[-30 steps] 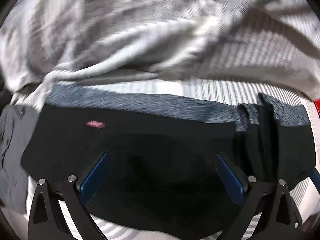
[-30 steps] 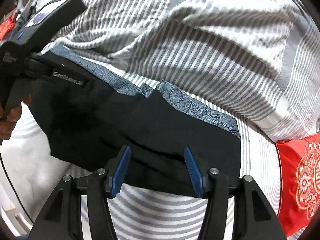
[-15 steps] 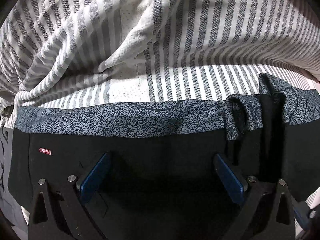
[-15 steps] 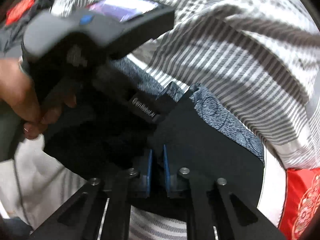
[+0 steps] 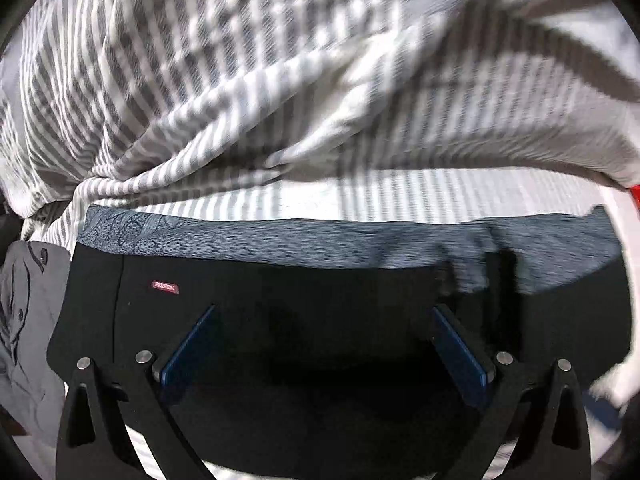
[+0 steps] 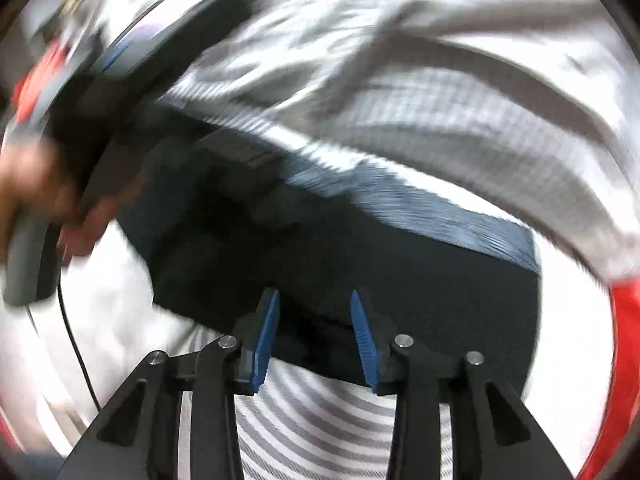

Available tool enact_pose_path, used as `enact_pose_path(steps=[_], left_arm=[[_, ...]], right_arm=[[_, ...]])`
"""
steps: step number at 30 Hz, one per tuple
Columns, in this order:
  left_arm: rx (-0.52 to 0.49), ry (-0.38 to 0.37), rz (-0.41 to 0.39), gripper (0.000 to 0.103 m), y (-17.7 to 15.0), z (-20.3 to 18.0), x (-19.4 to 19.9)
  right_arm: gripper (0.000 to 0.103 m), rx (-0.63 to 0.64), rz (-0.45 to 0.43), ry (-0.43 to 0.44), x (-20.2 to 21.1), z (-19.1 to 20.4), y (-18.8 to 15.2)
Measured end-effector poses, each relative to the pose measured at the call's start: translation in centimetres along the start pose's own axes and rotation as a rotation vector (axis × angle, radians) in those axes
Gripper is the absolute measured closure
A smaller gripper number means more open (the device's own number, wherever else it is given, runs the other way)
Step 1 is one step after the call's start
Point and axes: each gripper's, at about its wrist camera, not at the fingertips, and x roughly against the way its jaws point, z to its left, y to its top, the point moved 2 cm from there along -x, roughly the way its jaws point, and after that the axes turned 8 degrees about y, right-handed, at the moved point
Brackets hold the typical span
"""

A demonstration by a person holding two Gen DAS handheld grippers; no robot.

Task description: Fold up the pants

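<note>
The right claw has just been opening; its pads sit apart over the near edge of the black pants. The left claw is wide open above them. The pants lie sideways across the striped bed, right below both claws.

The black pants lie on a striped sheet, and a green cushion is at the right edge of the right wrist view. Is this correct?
Not quite. In the right wrist view the cushion at the right edge is red, not green. The rest holds: the black pants lie on the striped sheet.
</note>
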Motion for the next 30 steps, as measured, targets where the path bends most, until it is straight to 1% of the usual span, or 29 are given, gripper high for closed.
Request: enact_pose_path(steps=[2,3,4,5,6,8,9,11,12,14,15,17,18,19,22,25,27,29,30], left_arm=[[-0.018,-0.052,-0.016,0.0,-0.2,-1.4,1.8],[-0.027,-0.074,-0.025,0.0,-0.2,-2.0,2.6],[-0.039,-0.107,-0.033,0.0,-0.2,-3.0,3.2],[-0.052,-0.138,-0.039,0.0,-0.2,-4.0,4.1],[-0.07,-0.166,-0.045,0.0,-0.2,-5.2,4.5],[-0.102,-0.187,-0.053,0.0,0.1,-7.5,4.7],[-0.109,-0.193,-0.051,0.0,0.2,-8.6,4.4],[-0.103,-0.203,-0.042,0.0,0.4,-9.8,3.4],[-0.102,-0.193,-0.033,0.0,0.1,-10.1,2.4],[-0.101,-0.134,0.033,0.0,-0.8,-10.0,-0.7],[-0.083,-0.131,0.087,0.0,-1.5,-9.8,-2.3],[0.028,-0.228,0.111,0.0,-2.3,-8.1,-3.5],[0.066,-0.253,0.141,0.0,-2.4,-7.5,-3.9],[0.085,-0.259,0.152,0.0,-2.5,-7.1,-3.9],[0.078,-0.21,0.157,0.0,-2.4,-6.7,-3.4],[0.079,-0.124,0.125,0.0,-2.1,-5.8,-1.9],[0.121,-0.078,0.116,0.0,-2.2,-4.1,-1.1],[0.168,-0.035,0.124,0.0,-2.4,-2.3,-0.9],[0.207,-0.013,0.126,0.0,-2.7,-0.9,-0.7]], right_arm=[[0.062,-0.182,-0.01,0.016,1.4,-4.1,-0.1],[0.067,-0.288,-0.01,0.036,1.9,-6.3,-0.4],[0.084,-0.402,-0.004,0.058,2.1,-8.8,-0.9],[0.089,-0.475,0.0,0.067,2.2,-10.6,-1.3],[0.089,-0.535,-0.001,0.068,2.4,-12.2,-1.6],[0.09,-0.59,-0.014,0.068,2.6,-14.3,-1.8],[0.09,-0.607,-0.023,0.082,2.7,-15.1,-1.7],[0.089,-0.633,-0.02,0.117,2.8,-15.3,-1.8],[0.09,-0.656,-0.008,0.133,2.1,-16.0,-2.2],[0.09,-0.702,0.025,0.152,0.4,-17.0,-2.8],[0.09,-0.727,0.04,0.162,-0.4,-17.3,-3.3],[0.09,-0.757,0.022,0.187,-0.7,-17.5,-3.8],[0.09,-0.748,0.019,0.188,-0.6,-17.4,-3.8],[0.09,-0.725,0.021,0.181,-0.6,-17.3,-3.5],[0.09,-0.65,0.038,0.163,-0.7,-16.9,-3.1],[0.09,-0.641,0.052,0.188,-0.8,-17.2,-3.0],[0.09,-0.662,0.056,0.224,-0.6,-17.7,-3.2],[0.09,-0.656,0.065,0.238,-1.0,-17.8,-2.9],[0.09,-0.641,0.069,0.239,-0.9,-17.7,-2.9]])
